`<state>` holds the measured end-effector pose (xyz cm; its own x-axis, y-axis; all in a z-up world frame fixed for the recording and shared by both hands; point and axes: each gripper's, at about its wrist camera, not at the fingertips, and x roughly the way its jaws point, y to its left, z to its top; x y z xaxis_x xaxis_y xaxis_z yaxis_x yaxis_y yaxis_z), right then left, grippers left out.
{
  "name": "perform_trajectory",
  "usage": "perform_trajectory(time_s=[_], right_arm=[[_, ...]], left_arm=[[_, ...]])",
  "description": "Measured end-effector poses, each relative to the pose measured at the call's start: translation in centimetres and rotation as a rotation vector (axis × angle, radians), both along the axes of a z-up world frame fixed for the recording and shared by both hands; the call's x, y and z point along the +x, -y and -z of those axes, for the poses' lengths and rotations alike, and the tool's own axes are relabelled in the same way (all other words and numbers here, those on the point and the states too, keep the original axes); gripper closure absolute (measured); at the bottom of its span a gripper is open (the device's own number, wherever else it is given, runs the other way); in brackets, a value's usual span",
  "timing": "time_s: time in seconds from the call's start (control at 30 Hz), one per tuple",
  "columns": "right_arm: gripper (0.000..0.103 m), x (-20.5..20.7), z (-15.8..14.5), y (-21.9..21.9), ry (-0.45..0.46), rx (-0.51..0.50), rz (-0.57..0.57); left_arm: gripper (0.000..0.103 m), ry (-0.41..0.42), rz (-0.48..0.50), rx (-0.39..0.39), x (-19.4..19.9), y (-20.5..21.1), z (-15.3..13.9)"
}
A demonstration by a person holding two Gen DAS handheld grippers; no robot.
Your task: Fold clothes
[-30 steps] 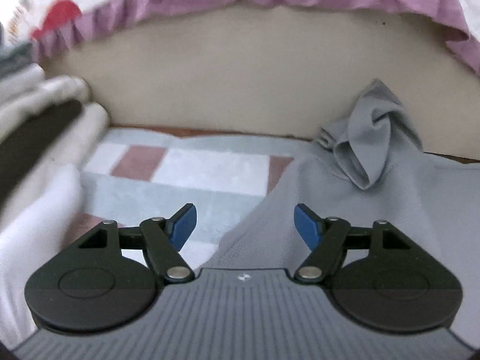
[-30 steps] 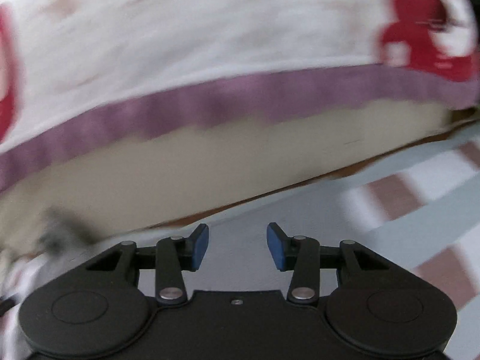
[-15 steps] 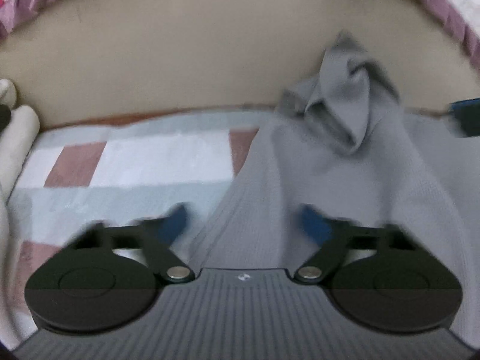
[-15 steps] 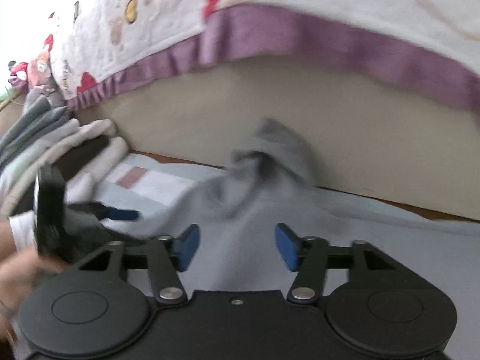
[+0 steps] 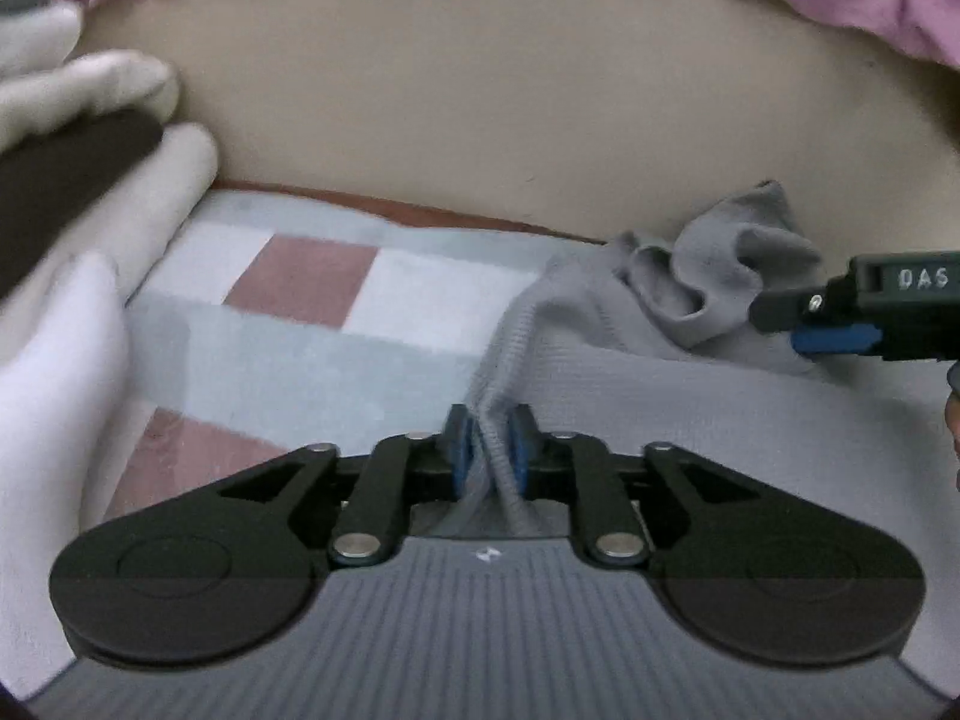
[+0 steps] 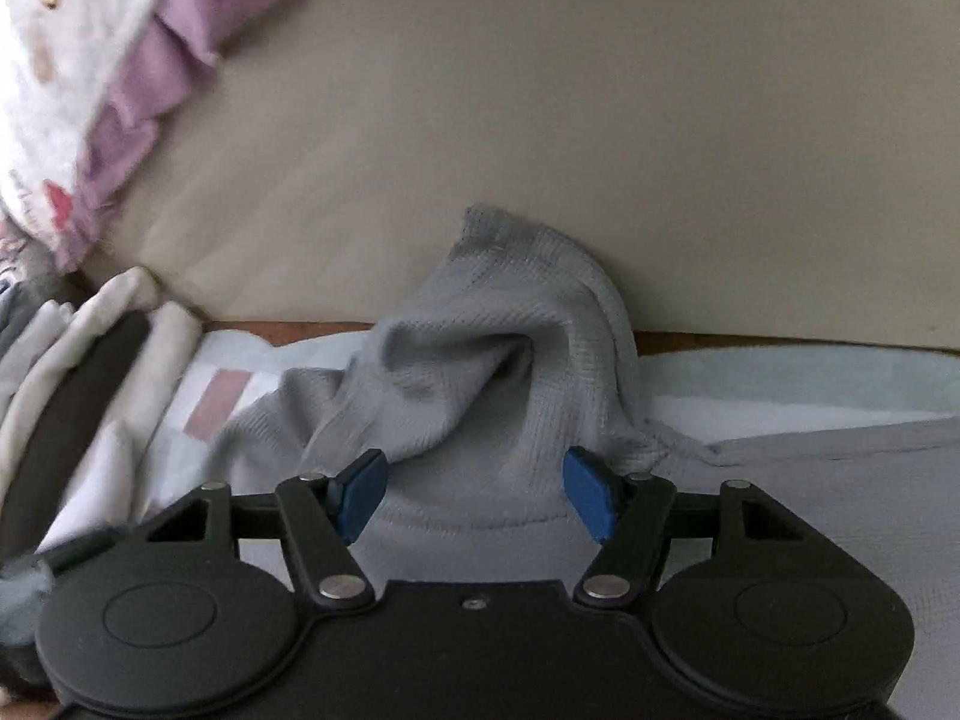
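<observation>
A grey knit garment (image 5: 660, 396) lies spread on a checked mat, with one part bunched up (image 6: 498, 372) against the beige panel behind. My left gripper (image 5: 486, 438) has its jaws closing, and the blue pads pinch the garment's ribbed edge, which rises in a fold between them. My right gripper (image 6: 474, 492) hovers just in front of the bunched part with its jaws opening; the grey fabric lies between and below the pads, untouched. One of its fingers (image 5: 840, 300) shows at the right edge of the left wrist view, beside the bunch.
A stack of folded white, cream and dark clothes (image 5: 90, 180) stands at the left. The checked pink, white and pale blue mat (image 5: 360, 312) runs under the garment. A beige panel (image 5: 480, 90) closes the back, with a purple-frilled bedcover (image 6: 150, 60) hanging above.
My left gripper has dropped onto the garment and closed on its ribbed edge. My right gripper has swung in from the right to the bunched part, its jaws wider than before.
</observation>
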<state>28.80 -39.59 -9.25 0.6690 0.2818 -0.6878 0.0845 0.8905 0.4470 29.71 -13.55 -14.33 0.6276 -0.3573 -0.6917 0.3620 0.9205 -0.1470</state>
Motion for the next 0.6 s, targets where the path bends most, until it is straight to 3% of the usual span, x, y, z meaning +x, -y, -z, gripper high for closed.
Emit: perform_trajectory(time_s=[0.03, 0.1, 0.17, 0.27, 0.33, 0.37, 0.4, 0.43, 0.5, 0.57, 0.6], right_arm=[[0.033, -0.1, -0.2, -0.3, 0.012, -0.005, -0.002], [0.033, -0.3, -0.7, -1.1, 0.043, -0.036, -0.034], [0.033, 0.0, -1.3, -2.4, 0.065, -0.082, -0.095], [0.033, 1.4, -1.4, -4.0, 0.043, -0.032, -0.173], [0.033, 2.9, -0.7, -5.1, -0.005, 0.004, -0.212], [0.038, 3.7, -0.1, -5.6, -0.035, 0.008, -0.226], [0.051, 3.8, -0.4, -6.1, 0.011, -0.042, -0.213], [0.103, 4.1, -0.9, -6.6, 0.047, -0.128, -0.205], [0.097, 4.3, -2.2, -7.5, 0.137, -0.28, -0.16], [0.094, 3.0, -4.4, -7.3, 0.301, -0.288, -0.12], [0.092, 2.6, -5.2, -7.1, 0.32, -0.272, -0.109]], left_arm=[[0.07, 0.003, -0.028, -0.044, -0.2, -1.1, -0.1], [0.061, -0.023, -0.079, -0.121, -0.1, -2.8, -0.1], [0.061, -0.062, -0.097, -0.21, 0.3, -4.2, 0.2], [0.061, -0.116, -0.069, -0.303, 0.5, -5.2, 0.3], [0.061, -0.136, -0.032, -0.289, 0.2, -5.0, 0.5], [0.062, -0.125, -0.023, -0.262, -0.2, -4.6, 0.4], [0.065, -0.112, -0.015, -0.233, -0.5, -4.2, 0.3], [0.066, -0.089, -0.02, -0.193, -1.0, -3.9, 0.1], [0.066, -0.054, -0.047, -0.121, -1.6, -3.5, -0.2], [0.063, -0.056, -0.081, -0.092, -2.0, -3.8, -0.4], [0.062, -0.064, -0.094, -0.101, -2.0, -4.2, -0.6]])
